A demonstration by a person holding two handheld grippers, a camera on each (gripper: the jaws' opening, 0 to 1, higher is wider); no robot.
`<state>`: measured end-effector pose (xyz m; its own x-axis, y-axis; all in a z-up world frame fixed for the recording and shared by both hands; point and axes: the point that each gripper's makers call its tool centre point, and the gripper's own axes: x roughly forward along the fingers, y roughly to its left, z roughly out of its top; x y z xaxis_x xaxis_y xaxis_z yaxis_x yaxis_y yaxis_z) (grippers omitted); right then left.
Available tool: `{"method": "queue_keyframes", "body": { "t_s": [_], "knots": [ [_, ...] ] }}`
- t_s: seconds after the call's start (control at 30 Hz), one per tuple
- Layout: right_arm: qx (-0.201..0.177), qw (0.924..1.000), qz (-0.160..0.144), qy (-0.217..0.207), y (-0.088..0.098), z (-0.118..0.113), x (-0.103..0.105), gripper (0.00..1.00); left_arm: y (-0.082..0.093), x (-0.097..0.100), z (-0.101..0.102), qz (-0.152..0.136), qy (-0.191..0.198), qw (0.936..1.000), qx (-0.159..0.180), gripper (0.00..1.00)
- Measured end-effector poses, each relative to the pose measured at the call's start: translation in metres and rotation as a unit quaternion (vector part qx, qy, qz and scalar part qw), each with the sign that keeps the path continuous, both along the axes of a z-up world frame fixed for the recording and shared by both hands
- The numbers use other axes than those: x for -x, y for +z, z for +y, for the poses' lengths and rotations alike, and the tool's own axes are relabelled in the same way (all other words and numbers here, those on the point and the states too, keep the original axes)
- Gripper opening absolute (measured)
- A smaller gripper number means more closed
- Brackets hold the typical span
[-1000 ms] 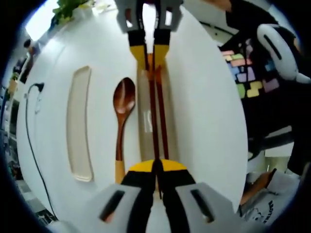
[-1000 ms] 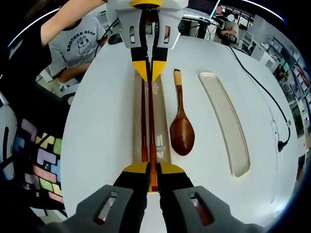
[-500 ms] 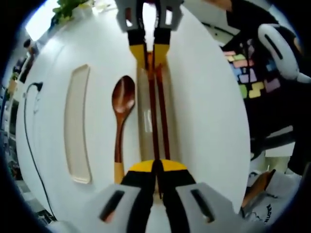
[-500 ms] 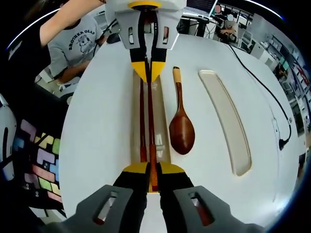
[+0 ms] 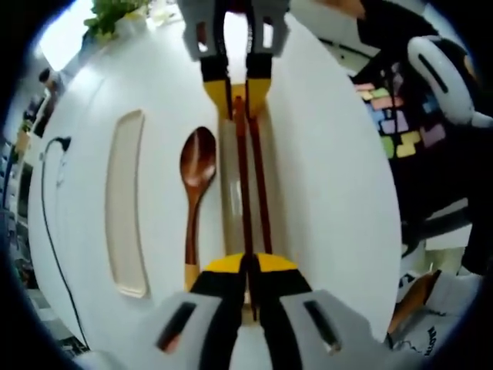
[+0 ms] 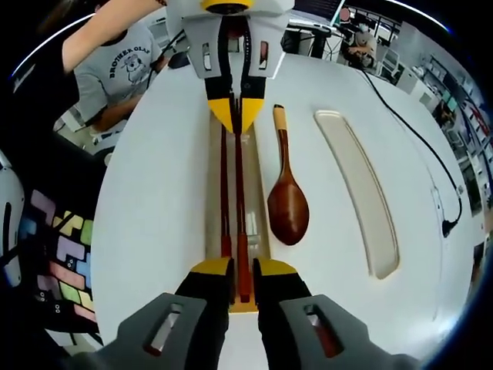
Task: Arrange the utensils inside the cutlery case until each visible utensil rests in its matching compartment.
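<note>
2 dark red chopsticks (image 5: 248, 177) lie lengthwise in the narrow clear cutlery case (image 5: 266, 193), which sits near the middle of the round white table (image 5: 331, 177). In the left gripper view, the left gripper (image 5: 248, 271) has its yellow-tipped jaws pressed together on the near ends of the chopsticks, over the near end of the case. At the far end of the case, the right gripper (image 5: 237, 86) comes in from the top, its jaws narrow around the other ends of the same pair.

In the right gripper view the chopsticks (image 6: 235, 193) run between the 2 grippers: the right gripper (image 6: 243, 279) has its jaws close on either side of 1 stick's end, and whether they press it I cannot tell; the left gripper (image 6: 236, 116) is clamped on the far ends. A brown wooden spoon (image 6: 286, 202) with a pale handle tip lies on the table just beside the case (image 6: 214, 200), parallel to it. Beyond the spoon, toward the table's edge, lies a long beige lid (image 6: 360, 193), apart from the spoon. A black cable (image 6: 420, 146) trails across the table near that edge.
</note>
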<state>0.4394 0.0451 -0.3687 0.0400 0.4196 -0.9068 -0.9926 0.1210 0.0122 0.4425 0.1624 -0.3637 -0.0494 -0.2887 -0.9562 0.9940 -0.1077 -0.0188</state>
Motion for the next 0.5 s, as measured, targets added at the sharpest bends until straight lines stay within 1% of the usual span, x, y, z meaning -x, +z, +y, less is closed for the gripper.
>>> {"method": "queue_keyframes", "body": {
  "t_s": [0.17,0.27,0.33,0.43,0.5],
  "knots": [
    [-0.002,1.0000,-0.005,0.003,0.006,0.000,0.002,0.10,0.004,0.000,-0.002,-0.001,0.001,0.9999,0.013,0.06],
    [-0.013,0.9999,-0.008,0.001,0.014,0.002,0.001,0.10,0.009,-0.002,-0.002,-0.008,0.004,0.9998,0.019,0.06],
    [-0.020,0.9998,0.000,-0.001,0.017,0.005,-0.002,0.10,0.014,-0.003,-0.002,-0.010,0.008,0.9996,0.027,0.06],
    [-0.019,0.9998,0.003,-0.003,0.018,0.007,-0.002,0.10,0.019,-0.007,0.001,-0.027,0.009,0.9993,0.025,0.07],
    [-0.020,0.9998,-0.005,-0.009,0.021,0.009,-0.005,0.11,0.022,-0.009,0.004,-0.034,0.012,0.9989,0.029,0.08]
  ]
}}
